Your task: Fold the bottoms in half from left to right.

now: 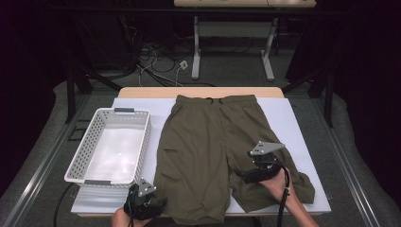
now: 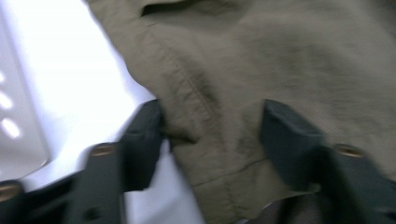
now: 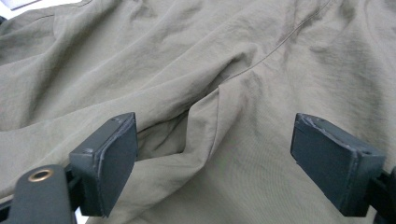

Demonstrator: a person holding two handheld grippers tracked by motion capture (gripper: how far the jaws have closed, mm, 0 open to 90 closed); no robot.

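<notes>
Olive-green shorts [image 1: 208, 142] lie flat on the white table cover, waistband at the far side and legs toward me. My left gripper [image 1: 153, 204] sits at the outer hem corner of the left leg. In the left gripper view its jaws [image 2: 215, 135] stand apart with the hem of the shorts [image 2: 280, 56] bunched between them, and the pads do not press on it. My right gripper [image 1: 241, 174] rests on the inner edge of the right leg. Its jaws [image 3: 233, 149] are spread wide over a raised fold of the cloth [image 3: 163, 60].
A white perforated plastic basket [image 1: 90, 137] stands left of the shorts, with nothing in it; part of its wall [image 2: 14, 126] appears in the left gripper view. The white cover [image 1: 288, 123] is bare to the right of the shorts. Beyond the table are cables and desk legs on the floor.
</notes>
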